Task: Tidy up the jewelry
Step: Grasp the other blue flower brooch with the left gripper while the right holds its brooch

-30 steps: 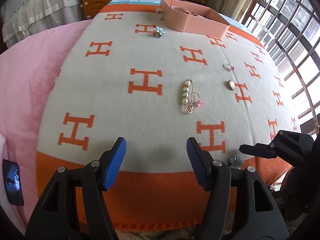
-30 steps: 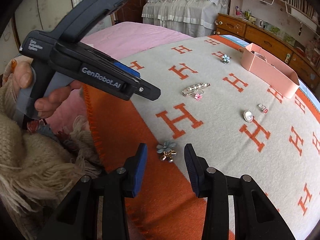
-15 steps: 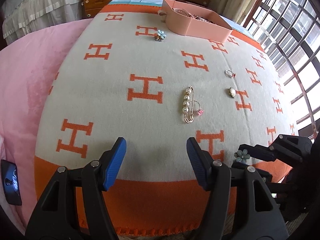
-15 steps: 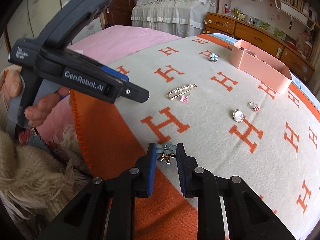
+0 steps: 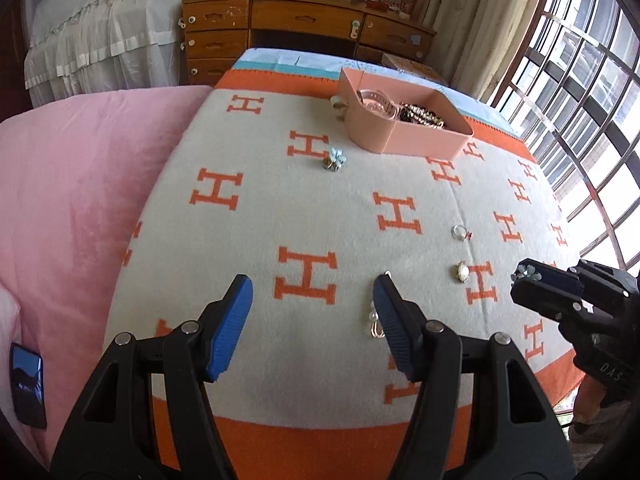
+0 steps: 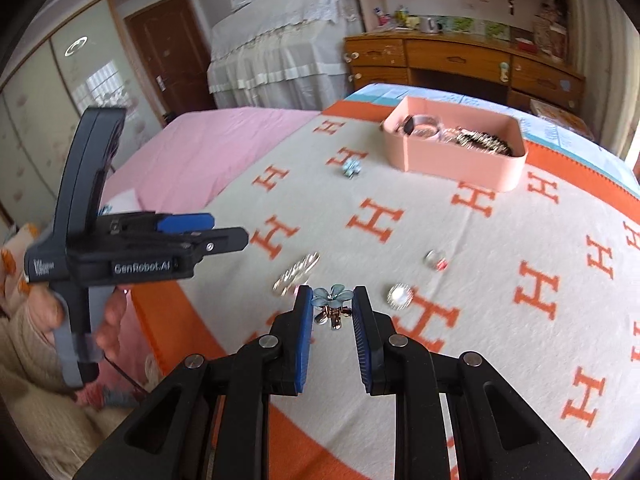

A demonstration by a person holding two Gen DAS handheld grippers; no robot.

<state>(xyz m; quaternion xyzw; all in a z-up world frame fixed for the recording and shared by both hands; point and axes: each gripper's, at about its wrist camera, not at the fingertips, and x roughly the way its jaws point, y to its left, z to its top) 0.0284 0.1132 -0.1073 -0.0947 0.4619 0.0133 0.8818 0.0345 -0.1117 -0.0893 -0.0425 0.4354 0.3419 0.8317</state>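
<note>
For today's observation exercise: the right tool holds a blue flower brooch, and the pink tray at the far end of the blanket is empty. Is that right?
Not quite. The right tool does hold the blue flower brooch, but the pink tray is not empty: the right wrist view shows a round clear item and dark beaded jewelry inside it.

I am looking over a bed covered by a cream blanket [image 5: 256, 264] with orange H letters and an orange border, lying beside a pink quilt [image 5: 80, 184]. A dark phone [image 5: 27, 390] is resting at the quilt's left edge. Beyond the bed, a wooden dresser [image 6: 460, 60] is standing against the wall, next to furniture draped in white lace cloth [image 6: 276, 52]. A brown door [image 6: 164, 48] is showing behind, and a gridded window [image 5: 580, 92] is letting in daylight.
</note>
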